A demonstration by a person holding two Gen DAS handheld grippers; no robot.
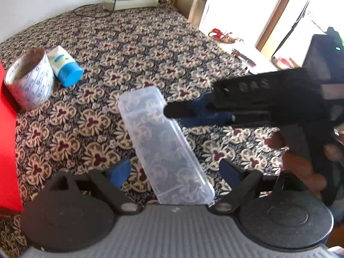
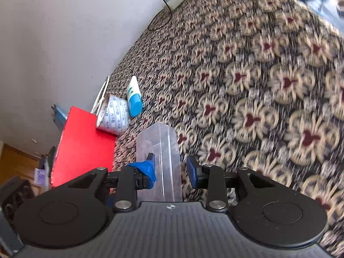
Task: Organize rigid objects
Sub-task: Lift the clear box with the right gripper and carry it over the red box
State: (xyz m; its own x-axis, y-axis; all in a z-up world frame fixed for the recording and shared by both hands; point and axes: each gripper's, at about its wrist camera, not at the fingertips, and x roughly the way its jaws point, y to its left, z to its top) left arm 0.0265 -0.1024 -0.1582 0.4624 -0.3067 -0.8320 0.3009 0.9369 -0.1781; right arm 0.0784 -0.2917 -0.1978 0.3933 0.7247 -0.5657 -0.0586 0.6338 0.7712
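Lying between the wide left gripper (image 1: pixel 174 172), its pads clear, the clear case (image 1: pixel 165 148) runs near-to-far; the right gripper (image 1: pixel 169 110) pinches its far end.

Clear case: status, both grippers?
Left gripper open, pads clear of clear case. Right gripper holds the case's far end. Tape roll and tube off left, nothing blocking.

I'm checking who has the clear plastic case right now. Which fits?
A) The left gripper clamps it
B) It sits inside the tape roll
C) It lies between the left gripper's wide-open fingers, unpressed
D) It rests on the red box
C: the clear plastic case passes between the left gripper's spread fingers, with gaps on both sides.
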